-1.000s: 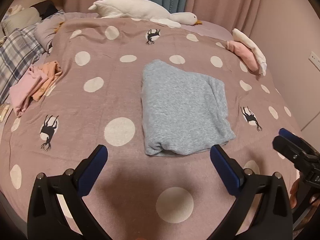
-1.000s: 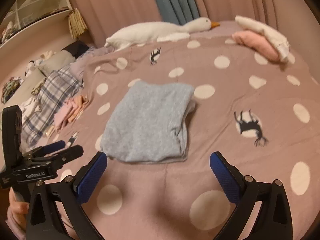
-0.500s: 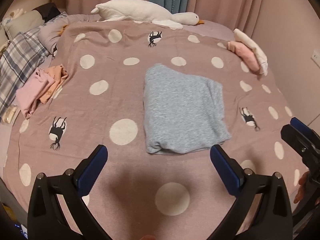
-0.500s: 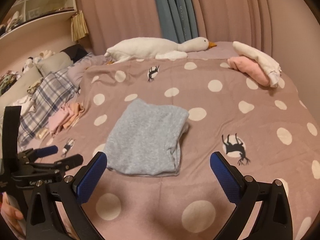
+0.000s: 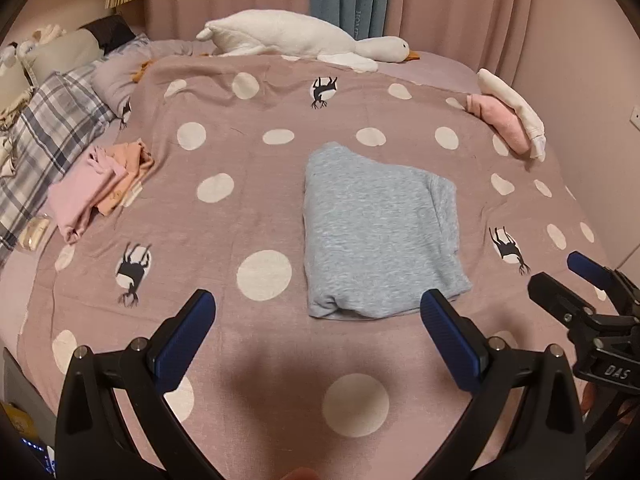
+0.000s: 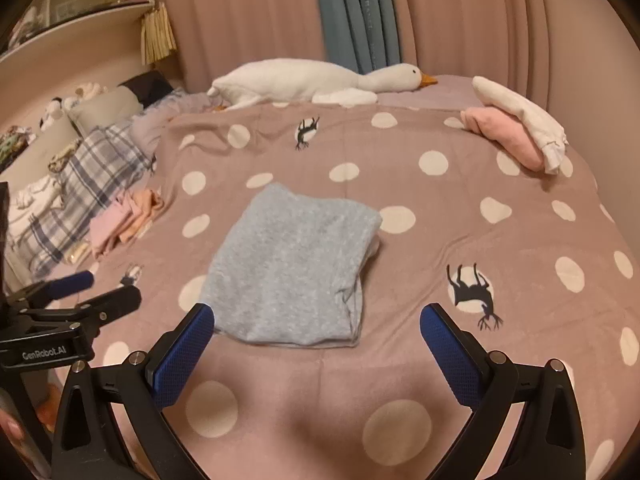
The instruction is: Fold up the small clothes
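Both grippers pulled back and up since a second ago, left gripper (image 5: pixel 318 330) and right gripper (image 6: pixel 316 330) fingers spread wide, holding nothing; grey garment (image 5: pixel 380 232) lies folded mid-frame on bed (image 5: pixel 256 360), apparently released as done.

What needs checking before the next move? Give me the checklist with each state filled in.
1. Left gripper open and empty: ok.
2. Right gripper open and empty: ok.
3. Grey garment folded into a compact rectangle on the blanket: ok.
4. Both grippers clear of the grey garment: ok.
5. Next clothes to fold, the pink and orange pile, within view: ok.
6. Folded stack at the far right edge has room: cannot tell.
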Available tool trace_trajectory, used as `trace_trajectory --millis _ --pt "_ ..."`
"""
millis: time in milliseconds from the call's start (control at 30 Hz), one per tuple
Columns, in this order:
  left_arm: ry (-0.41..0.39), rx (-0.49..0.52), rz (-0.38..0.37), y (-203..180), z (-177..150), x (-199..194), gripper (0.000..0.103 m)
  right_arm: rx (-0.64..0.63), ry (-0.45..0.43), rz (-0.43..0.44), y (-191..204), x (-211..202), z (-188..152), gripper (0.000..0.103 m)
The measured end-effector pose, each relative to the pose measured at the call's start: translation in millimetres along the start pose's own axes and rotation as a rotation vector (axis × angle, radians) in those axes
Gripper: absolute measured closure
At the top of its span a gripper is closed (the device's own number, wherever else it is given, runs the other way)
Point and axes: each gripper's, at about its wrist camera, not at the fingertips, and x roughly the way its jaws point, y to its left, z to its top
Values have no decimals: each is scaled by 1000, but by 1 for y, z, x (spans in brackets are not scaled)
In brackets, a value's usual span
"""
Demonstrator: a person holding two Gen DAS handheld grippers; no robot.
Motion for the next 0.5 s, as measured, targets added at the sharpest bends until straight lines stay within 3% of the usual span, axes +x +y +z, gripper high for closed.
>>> trace_trajectory --millis 500 --pt "63 -14 33 7 -3 23 0 0 41 -27 -2 13 1 1"
